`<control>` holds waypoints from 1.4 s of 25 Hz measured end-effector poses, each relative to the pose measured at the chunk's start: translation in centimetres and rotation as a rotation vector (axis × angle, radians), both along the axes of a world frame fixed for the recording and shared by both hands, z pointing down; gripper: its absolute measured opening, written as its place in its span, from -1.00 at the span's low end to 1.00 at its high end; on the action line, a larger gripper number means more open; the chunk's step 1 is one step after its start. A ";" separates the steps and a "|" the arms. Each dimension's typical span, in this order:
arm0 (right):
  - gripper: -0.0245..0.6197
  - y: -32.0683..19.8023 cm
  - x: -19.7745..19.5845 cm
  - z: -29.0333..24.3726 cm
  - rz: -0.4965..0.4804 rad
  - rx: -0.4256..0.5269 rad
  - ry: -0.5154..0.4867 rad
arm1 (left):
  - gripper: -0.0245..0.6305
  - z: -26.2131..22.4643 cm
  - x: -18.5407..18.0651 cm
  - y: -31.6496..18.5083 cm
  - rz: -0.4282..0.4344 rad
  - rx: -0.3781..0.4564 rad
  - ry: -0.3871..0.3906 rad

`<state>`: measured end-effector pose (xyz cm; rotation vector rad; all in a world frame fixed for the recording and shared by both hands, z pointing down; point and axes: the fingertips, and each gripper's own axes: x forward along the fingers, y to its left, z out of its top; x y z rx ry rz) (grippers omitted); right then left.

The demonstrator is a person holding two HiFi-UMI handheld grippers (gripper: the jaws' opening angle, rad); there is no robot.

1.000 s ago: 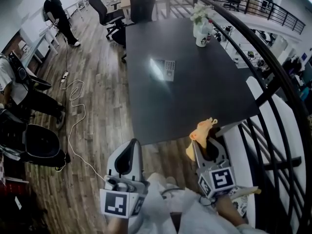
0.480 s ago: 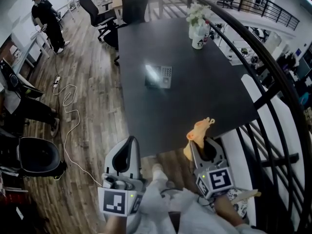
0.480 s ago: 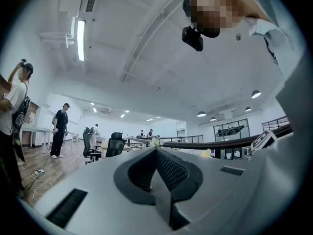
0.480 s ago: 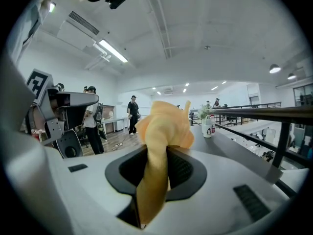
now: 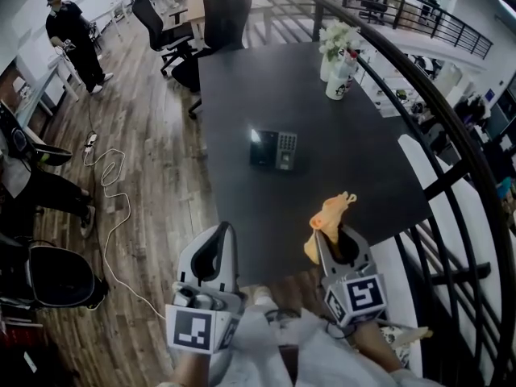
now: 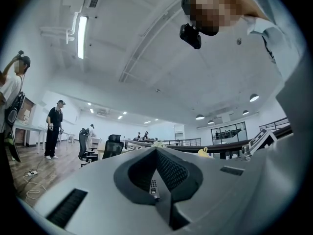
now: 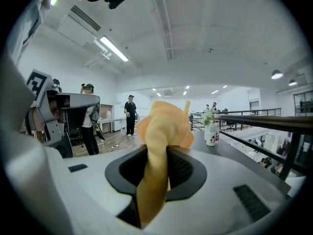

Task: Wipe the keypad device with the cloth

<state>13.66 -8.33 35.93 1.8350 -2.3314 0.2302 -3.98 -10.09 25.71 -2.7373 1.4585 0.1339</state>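
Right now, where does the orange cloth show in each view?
Head view: the orange cloth sits lower right of centre, sticking up from the right tool.
Left gripper view: a small yellow scrap, right of centre.
Right gripper view: dead centre, clamped between the jaws.
Shared landmark: the black railing.

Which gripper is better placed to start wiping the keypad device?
Right. The right gripper is shut on the orange cloth; the left gripper is shut and empty. Neither has reached the keypad device on the table yet.
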 end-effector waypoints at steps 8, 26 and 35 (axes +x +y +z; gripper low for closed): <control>-0.62 -3.5 -0.3 0.7 0.045 -0.008 0.023 | -0.89 0.8 -0.5 -3.6 0.037 -0.003 0.009; -0.62 -11.1 0.0 3.4 0.081 -0.073 0.049 | -0.89 2.5 -2.2 -8.0 0.030 -0.001 0.015; -0.62 -16.0 0.4 5.5 0.066 -0.136 0.034 | -0.89 3.3 -2.2 -10.6 -0.004 -0.046 -0.023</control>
